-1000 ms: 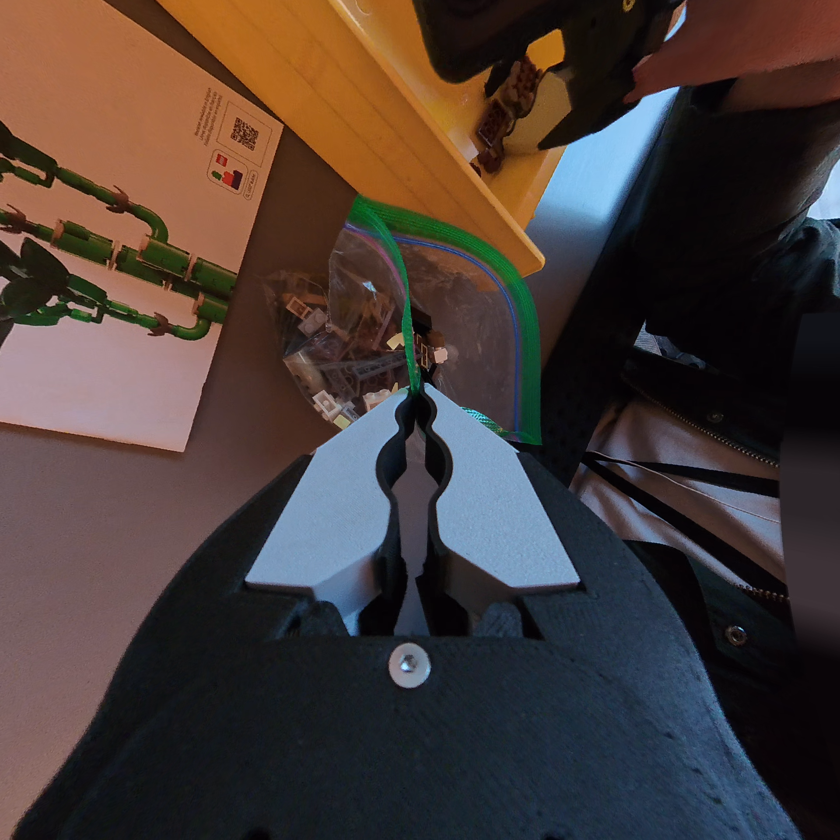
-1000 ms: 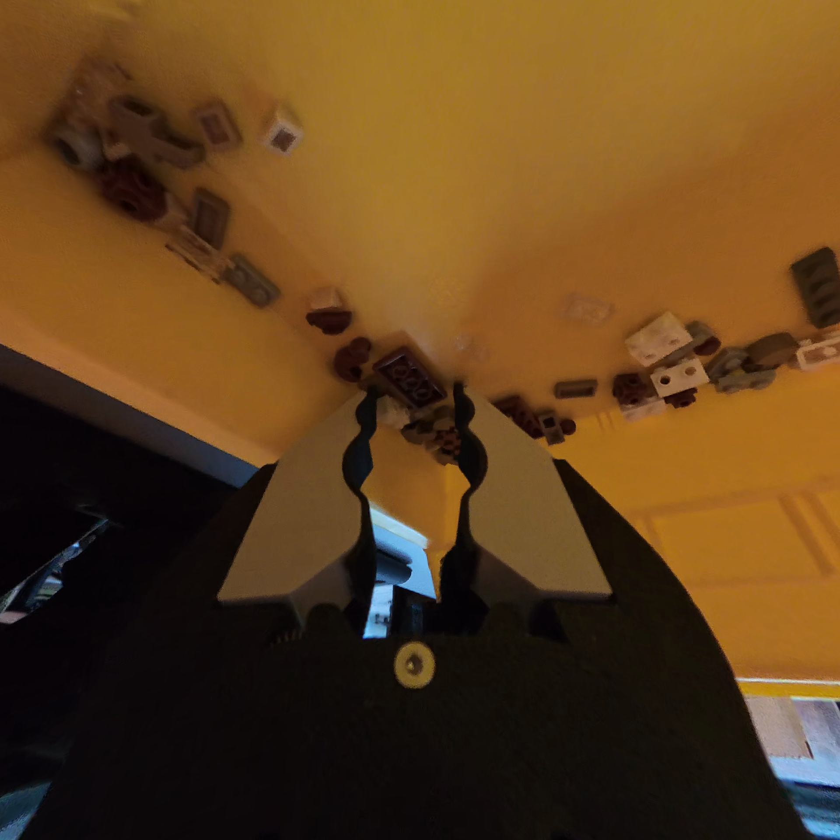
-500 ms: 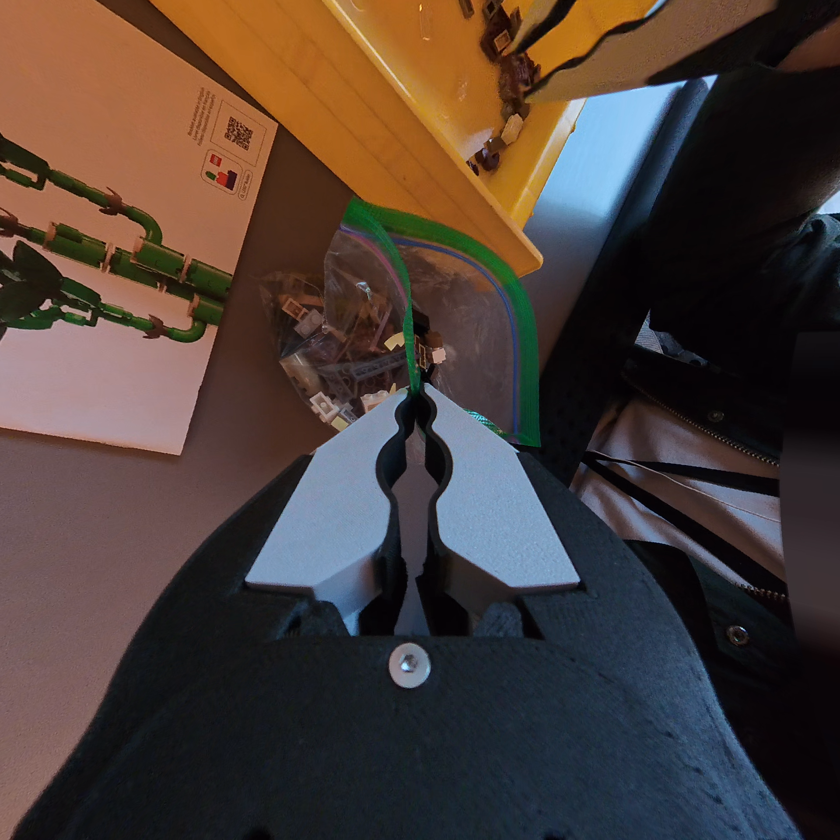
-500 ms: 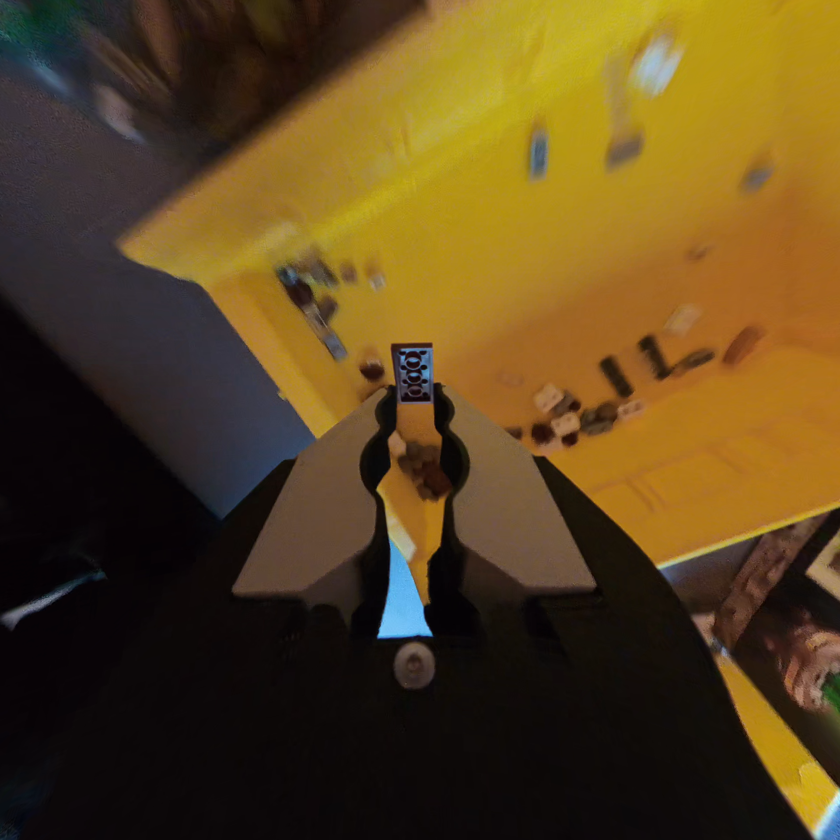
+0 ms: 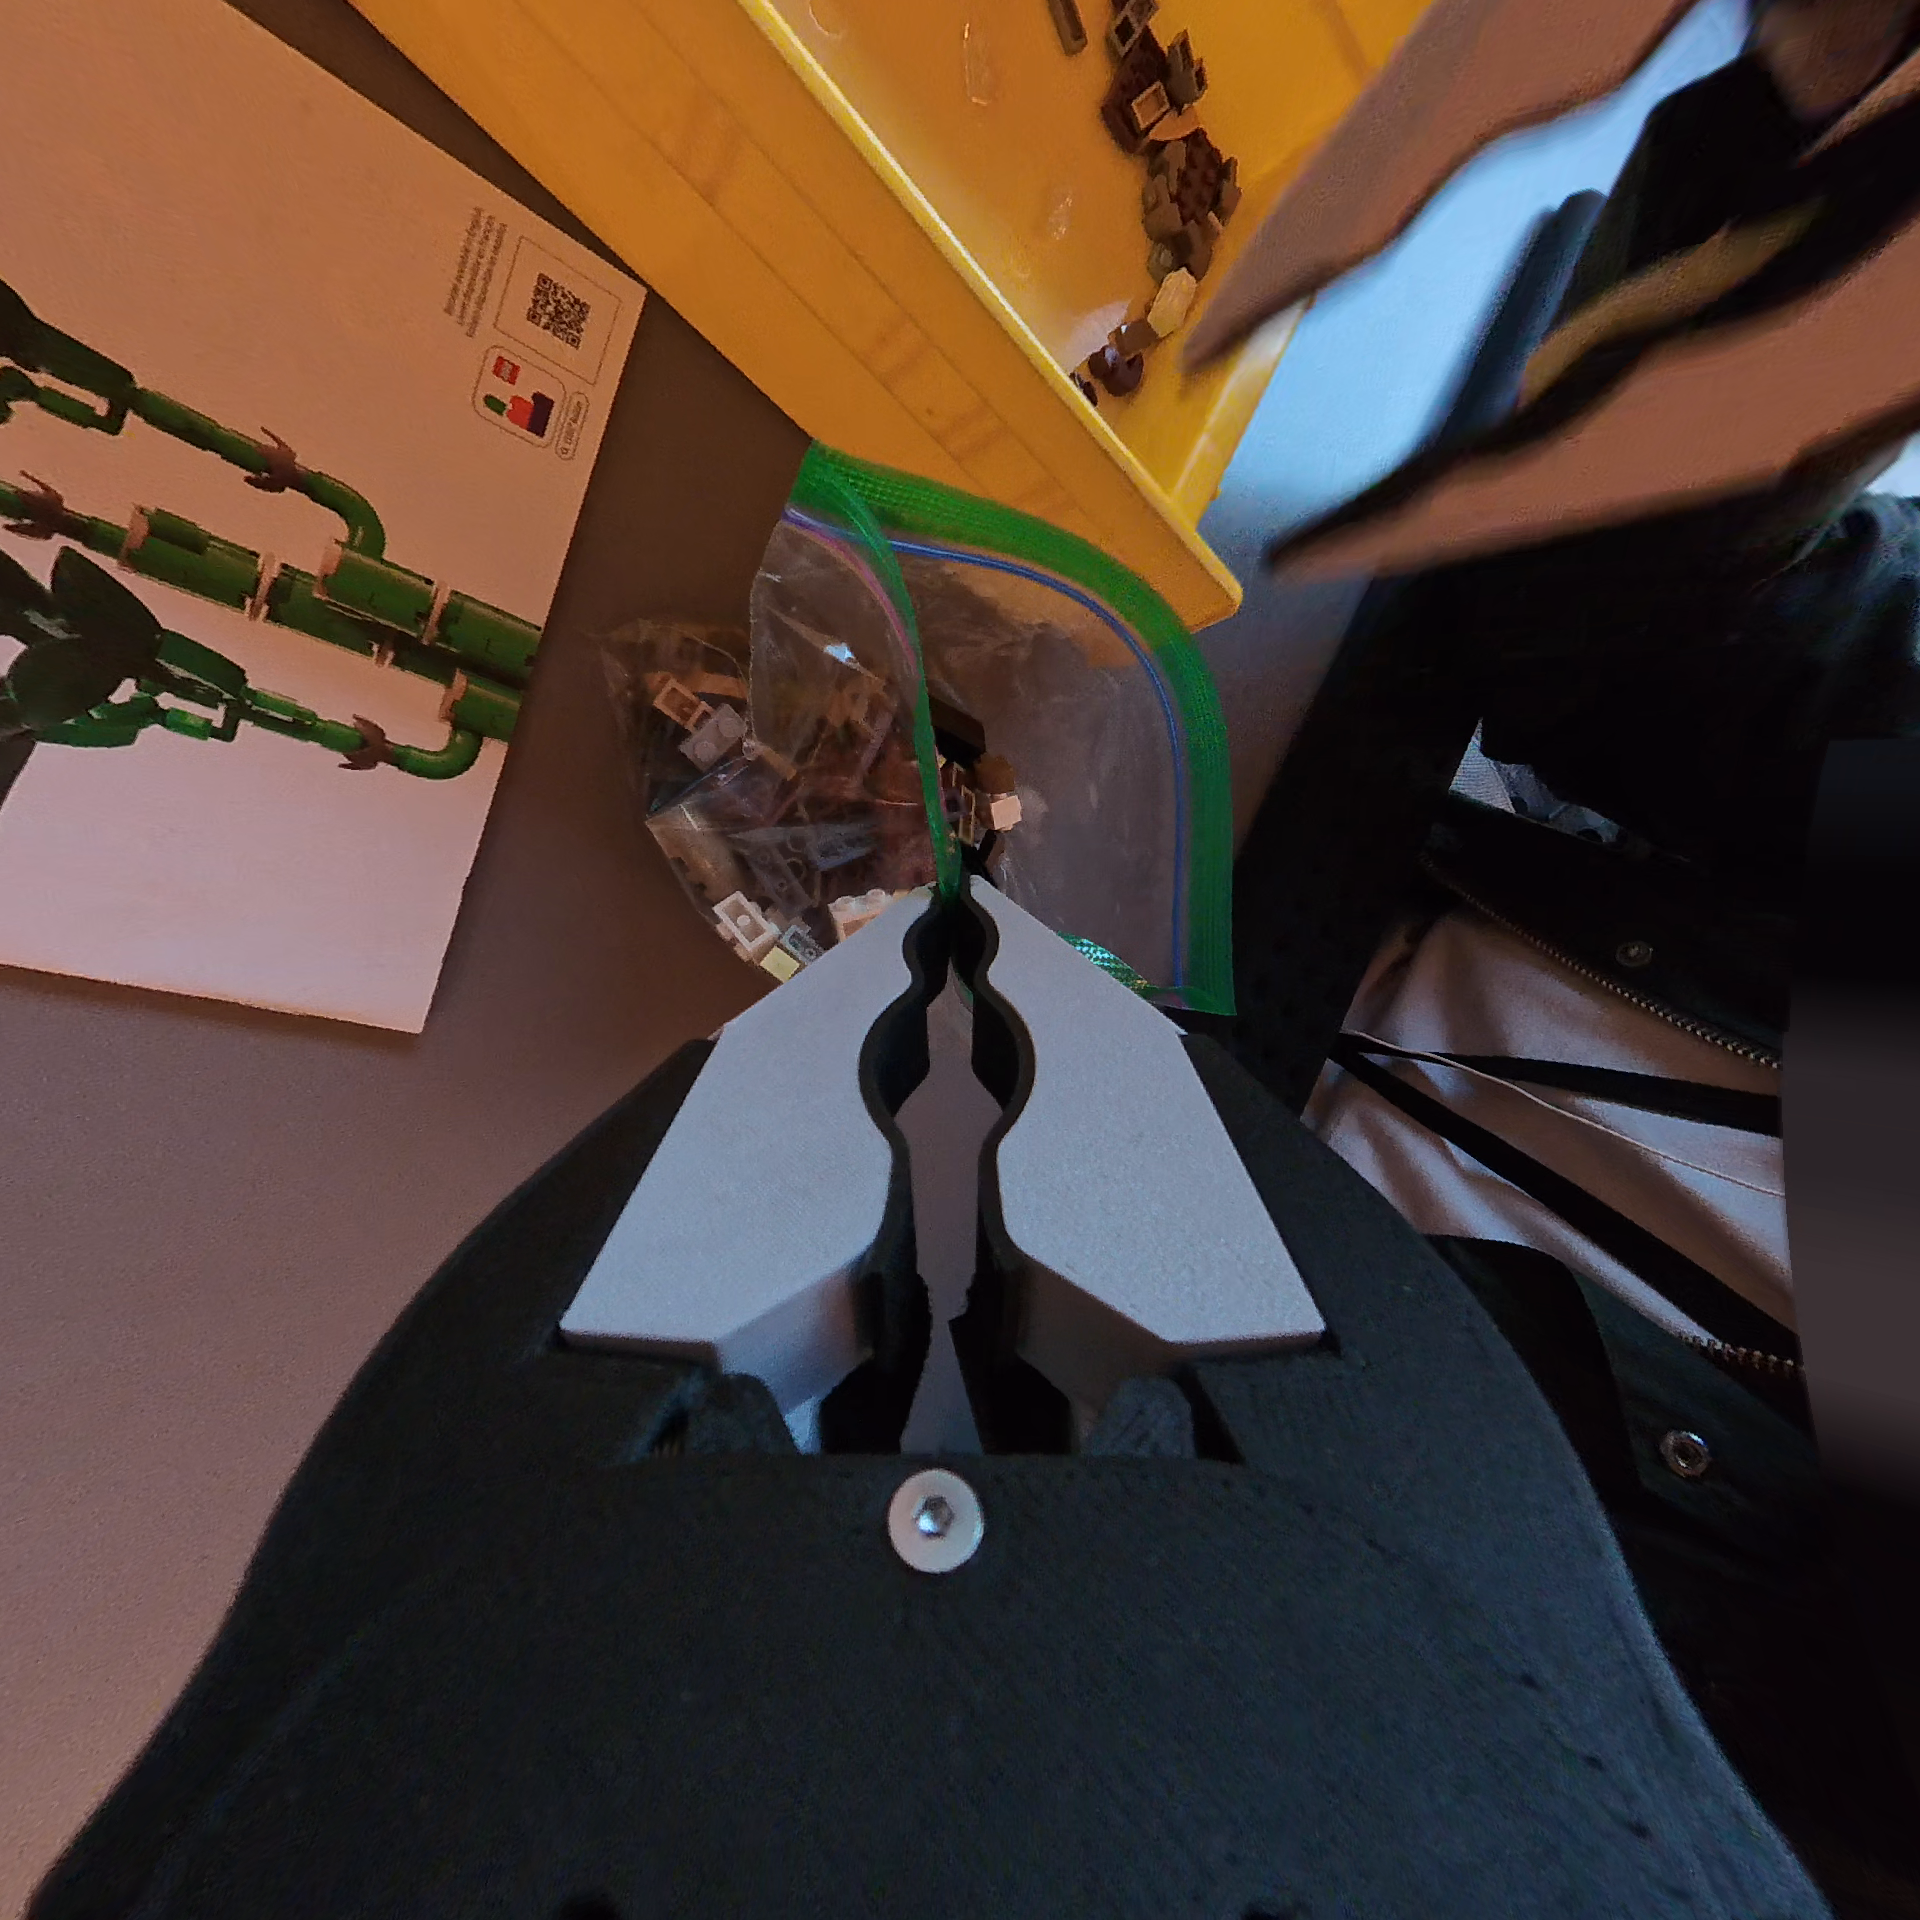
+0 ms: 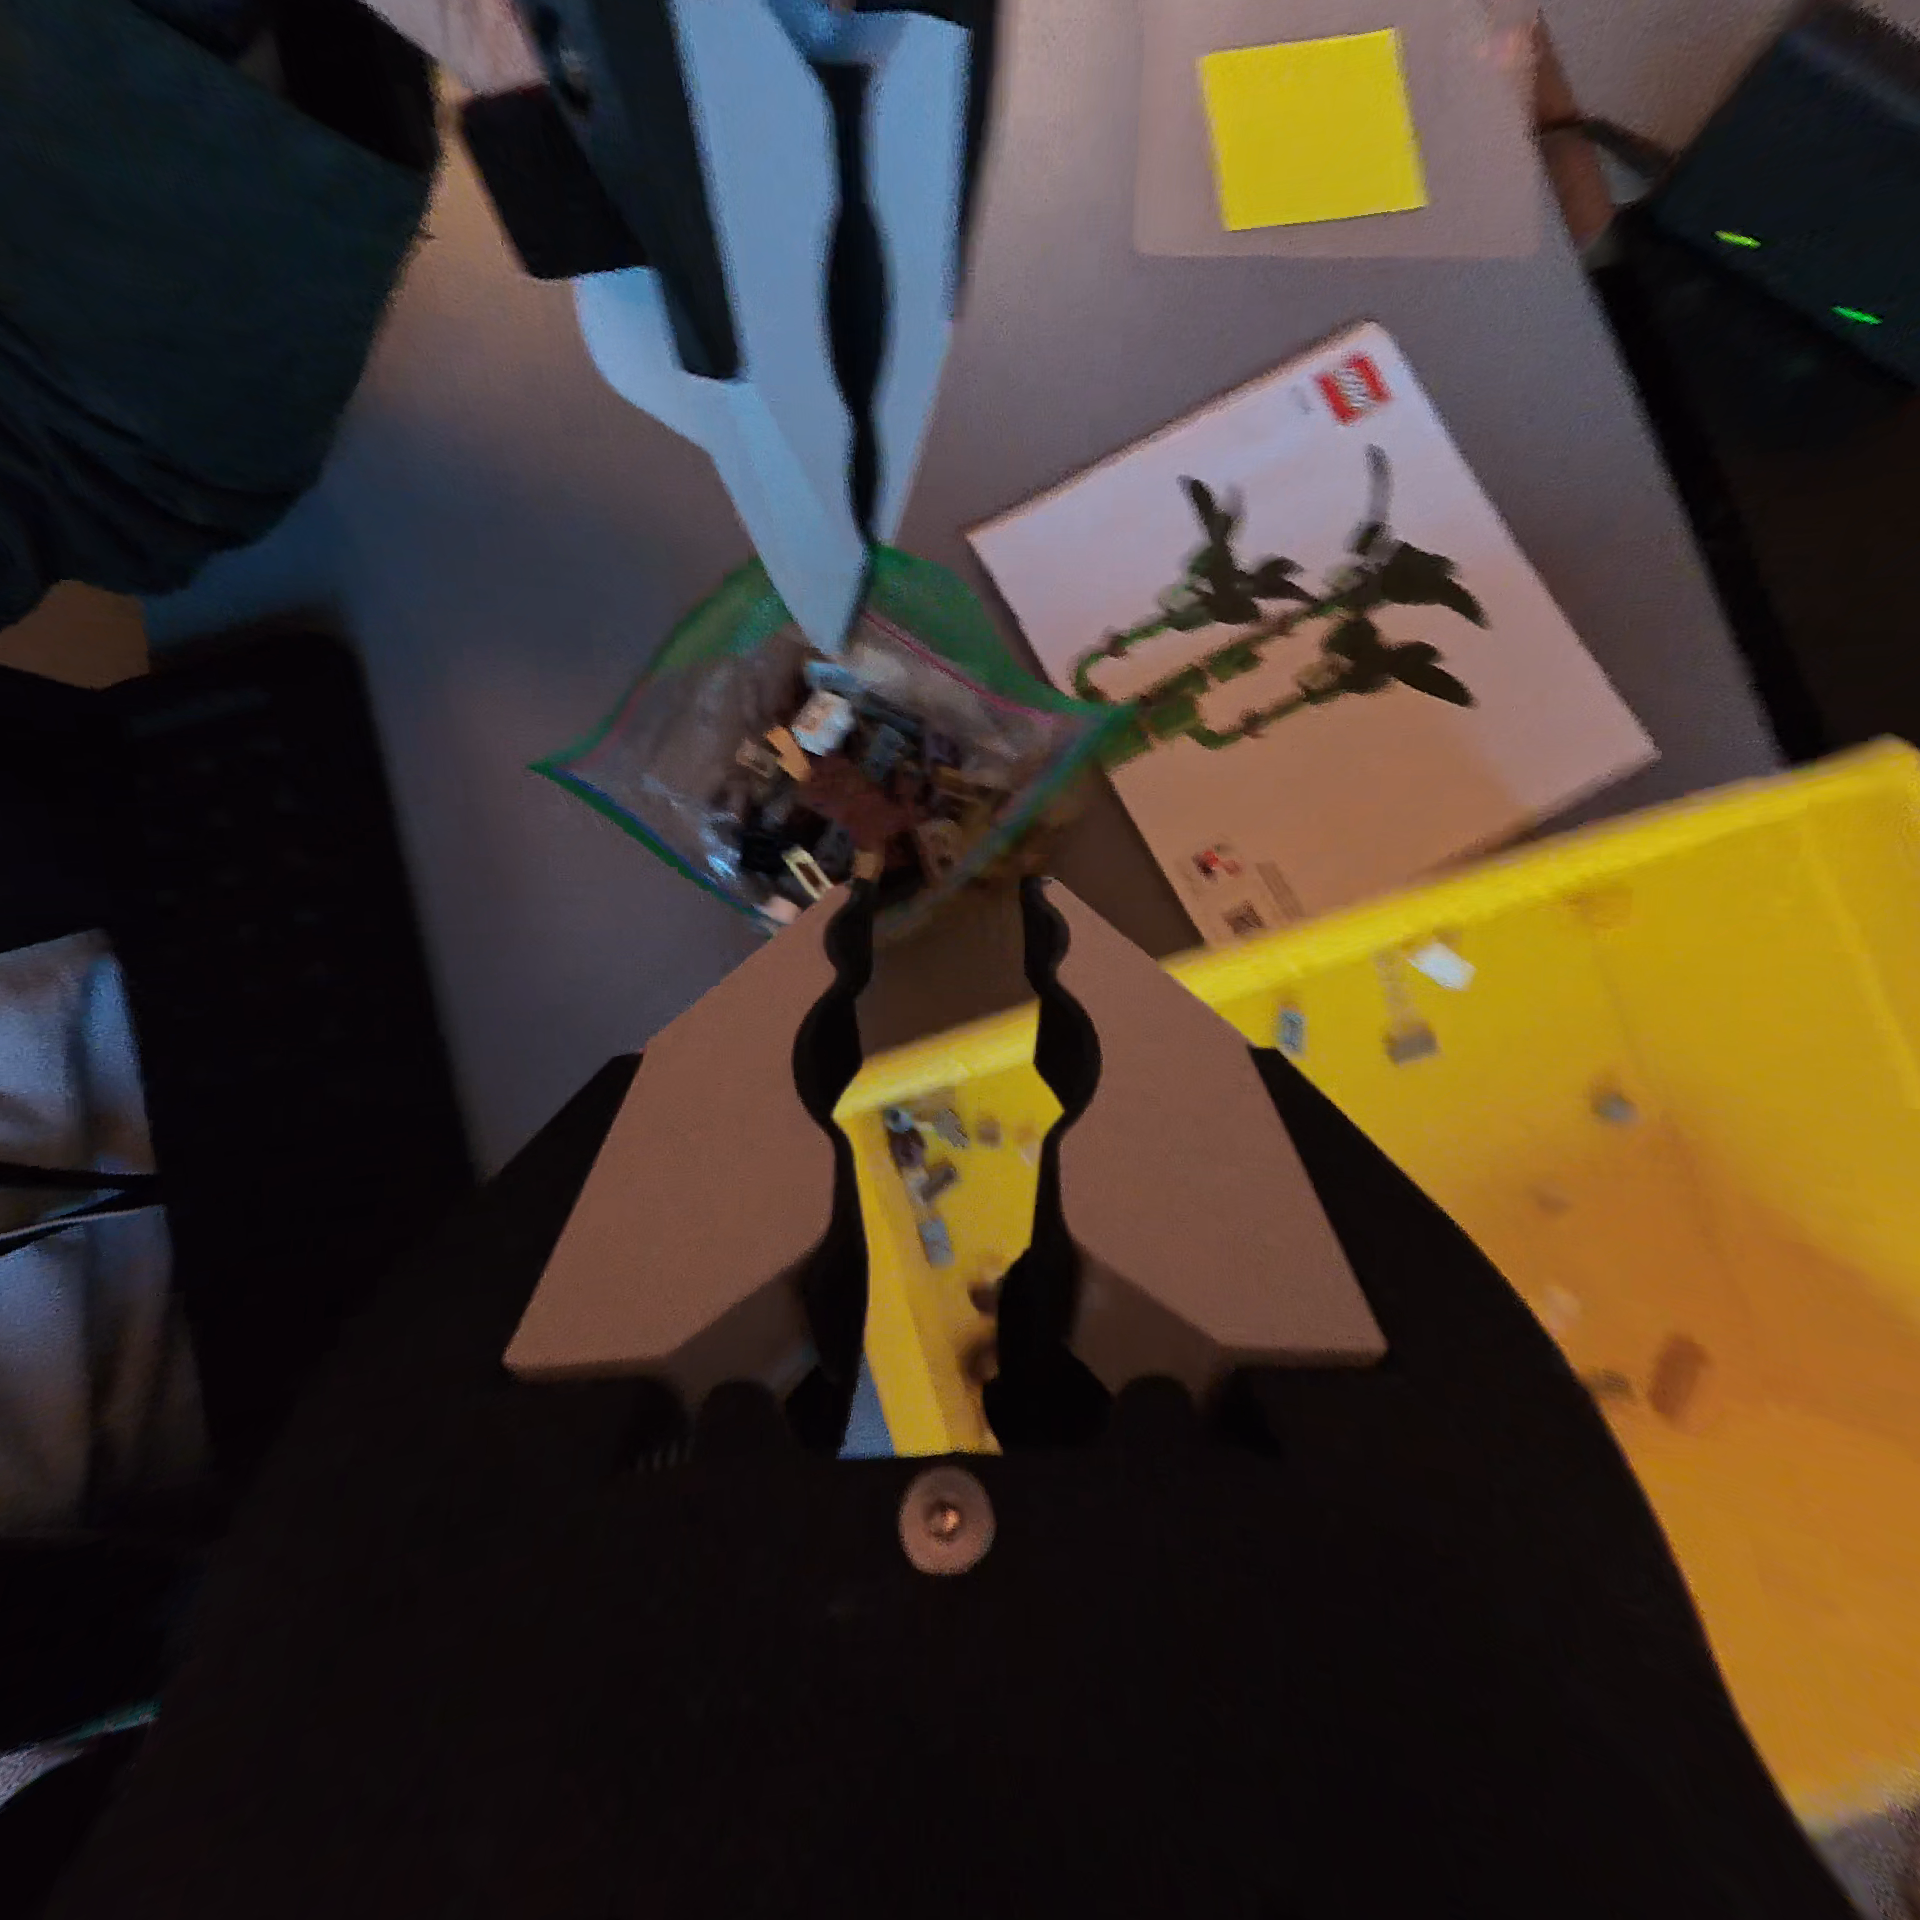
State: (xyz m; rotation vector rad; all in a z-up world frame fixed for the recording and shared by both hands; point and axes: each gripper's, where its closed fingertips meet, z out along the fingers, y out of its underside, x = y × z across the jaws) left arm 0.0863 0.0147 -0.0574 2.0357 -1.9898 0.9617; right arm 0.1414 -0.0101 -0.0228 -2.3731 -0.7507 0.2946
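Pinching the green zip edge of the bag (image 5: 914,748), my left hand-held gripper (image 5: 954,909) has its jaws pressed together on the plastic, holding the mouth up. Small bricks (image 5: 769,821) in grey, brown and white fill the bag, which sits on the grey counter (image 5: 187,1195). A booklet (image 5: 260,582) with a green plant picture lies flat to its left. A yellow bin (image 5: 935,312) stands just behind the bag, loose bricks scattered near its corner. My right hand-held gripper (image 5: 1538,312) shows blurred at the upper right, above the bin's edge.

From the right wrist view, my right hand-held gripper (image 6: 945,894) is spread, nothing between the jaws that I can see, its tips just above the near edge of the bag (image 6: 831,748). The left hand-held gripper (image 6: 847,613) comes down from the top, clamped on the far rim. The bin (image 6: 1558,1039) is at my right, the booklet (image 6: 1351,644) beyond the bag, a yellow square note (image 6: 1311,127) farther back.
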